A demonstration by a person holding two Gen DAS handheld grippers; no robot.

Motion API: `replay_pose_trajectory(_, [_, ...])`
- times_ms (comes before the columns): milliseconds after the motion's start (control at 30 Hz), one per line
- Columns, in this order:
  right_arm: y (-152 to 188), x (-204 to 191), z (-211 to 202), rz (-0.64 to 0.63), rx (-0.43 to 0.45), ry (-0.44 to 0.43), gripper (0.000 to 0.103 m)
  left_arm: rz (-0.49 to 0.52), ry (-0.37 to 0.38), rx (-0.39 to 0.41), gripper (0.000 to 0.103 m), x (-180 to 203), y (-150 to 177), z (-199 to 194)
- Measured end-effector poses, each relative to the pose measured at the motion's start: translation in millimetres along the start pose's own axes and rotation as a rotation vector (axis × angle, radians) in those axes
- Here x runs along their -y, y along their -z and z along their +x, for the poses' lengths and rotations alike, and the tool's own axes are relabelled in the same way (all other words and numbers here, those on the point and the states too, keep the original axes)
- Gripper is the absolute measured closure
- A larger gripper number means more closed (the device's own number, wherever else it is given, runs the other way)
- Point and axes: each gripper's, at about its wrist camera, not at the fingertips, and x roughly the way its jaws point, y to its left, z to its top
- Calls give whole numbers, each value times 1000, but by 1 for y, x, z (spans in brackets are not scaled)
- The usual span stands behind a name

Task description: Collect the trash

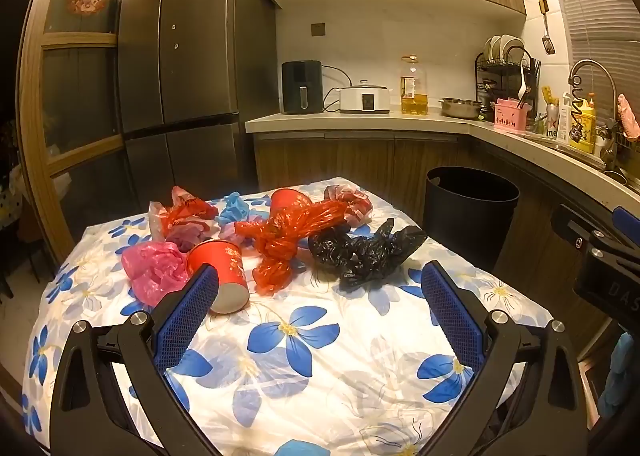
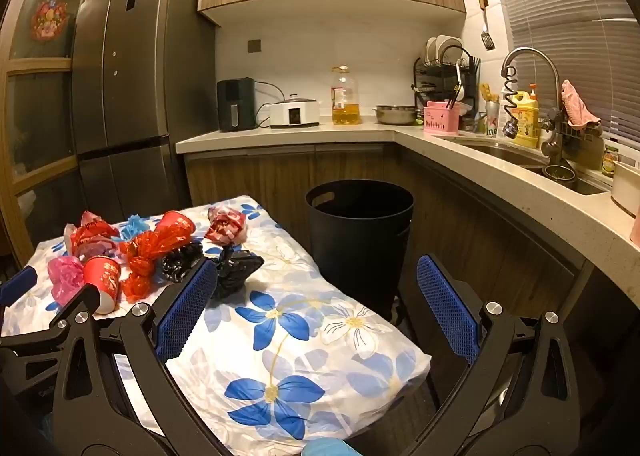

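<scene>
Trash lies on a table with a blue-flower cloth (image 1: 304, 340): a red paper cup (image 1: 224, 276) on its side, a pink bag (image 1: 154, 270), a red bag (image 1: 288, 240), a black bag (image 1: 368, 252), a second red cup (image 1: 290, 200) and more crumpled bags behind. A black bin (image 1: 468, 216) stands on the floor past the table's right side; it also shows in the right wrist view (image 2: 360, 232). My left gripper (image 1: 316, 276) is open and empty over the near cloth. My right gripper (image 2: 316, 272) is open and empty near the table's right edge, close to the black bag (image 2: 236, 268).
A dark fridge (image 1: 180, 68) stands behind the table. An L-shaped counter (image 2: 304, 134) carries an air fryer, a cooker, an oil bottle, a dish rack and a sink with a faucet (image 2: 532, 56). The other gripper shows at the right edge (image 1: 608, 256).
</scene>
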Motion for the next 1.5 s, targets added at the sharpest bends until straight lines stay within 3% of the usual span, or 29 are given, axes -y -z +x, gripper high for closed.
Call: replay_pose_trajectory(1500, [7,-5,8,-8,-22,-10,4,-4,-7,-7,5,-4,2,6])
